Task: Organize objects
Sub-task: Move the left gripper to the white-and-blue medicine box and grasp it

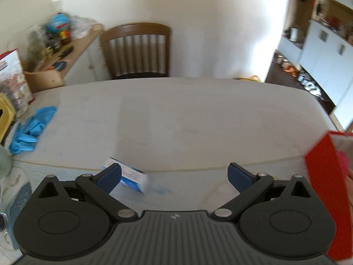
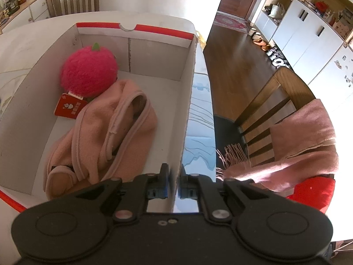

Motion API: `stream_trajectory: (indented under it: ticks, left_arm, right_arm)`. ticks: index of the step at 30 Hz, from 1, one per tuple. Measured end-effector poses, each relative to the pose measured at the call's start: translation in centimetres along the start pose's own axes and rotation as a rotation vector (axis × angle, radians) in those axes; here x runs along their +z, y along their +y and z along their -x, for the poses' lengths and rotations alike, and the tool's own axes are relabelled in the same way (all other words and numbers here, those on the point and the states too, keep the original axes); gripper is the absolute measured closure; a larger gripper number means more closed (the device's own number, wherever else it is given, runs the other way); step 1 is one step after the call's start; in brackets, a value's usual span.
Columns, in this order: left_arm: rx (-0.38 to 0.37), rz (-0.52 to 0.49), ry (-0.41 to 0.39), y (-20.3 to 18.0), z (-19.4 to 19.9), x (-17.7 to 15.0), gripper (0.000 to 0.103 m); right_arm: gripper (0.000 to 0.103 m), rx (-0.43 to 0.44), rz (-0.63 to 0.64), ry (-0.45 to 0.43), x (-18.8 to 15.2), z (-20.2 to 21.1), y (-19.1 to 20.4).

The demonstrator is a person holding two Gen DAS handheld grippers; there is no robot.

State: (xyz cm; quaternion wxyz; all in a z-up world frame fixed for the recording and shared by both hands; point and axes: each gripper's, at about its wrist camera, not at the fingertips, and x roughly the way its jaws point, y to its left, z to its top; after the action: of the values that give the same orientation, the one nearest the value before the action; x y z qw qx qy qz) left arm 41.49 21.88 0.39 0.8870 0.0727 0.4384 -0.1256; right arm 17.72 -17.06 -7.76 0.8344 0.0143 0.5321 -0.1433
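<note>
1. Farthest left on the pale bench (image 1: 176, 114) lie crumpled blue rubber gloves (image 1: 30, 128), well apart from either claw and not the nearest thing to pick up.
2. The small blue-and-white cardboard packet (image 1: 132, 176) lies flat on the bench just beyond the left claw (image 1: 174, 176), partly hidden behind its left finger. It sits left of the claw's centre line, not between the fingers.
3. The packet's long axis runs slantwise, from upper left to lower right in the left wrist view. Its nearer right-hand end points toward the gap of the claw. The view is blurred, so its print cannot be read.
4. The left claw stands wide and empty. My judgement: it must shift leftward and turn to set its fingers across the packet's short side.
5. The red-and-white open cardboard box (image 2: 189, 92) stands to the right of the left claw. It holds a pink-red plush strawberry (image 2: 88, 70) and a folded pink fleece cloth (image 2: 106, 132).
6. The right claw (image 2: 174, 185) is nearly closed, pinching the box's near right wall between its pads and steadying it. The left hand is plainly the nearer one to the packet.
</note>
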Motion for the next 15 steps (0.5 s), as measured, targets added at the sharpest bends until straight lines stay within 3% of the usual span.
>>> stream_trajectory:
  ticks: [11,15]
  left_arm:
    - [0.057,0.228,0.145,5.7,-7.9,1.4,0.000]
    - [0.077,0.261,0.198,6.6,-10.1,0.9,0.000]
  right_arm:
    - [0.095,-0.029,-0.008,0.017,0.2,-0.2,0.5]
    - [0.094,-0.040,-0.011,0.024,0.2,-0.3,0.6]
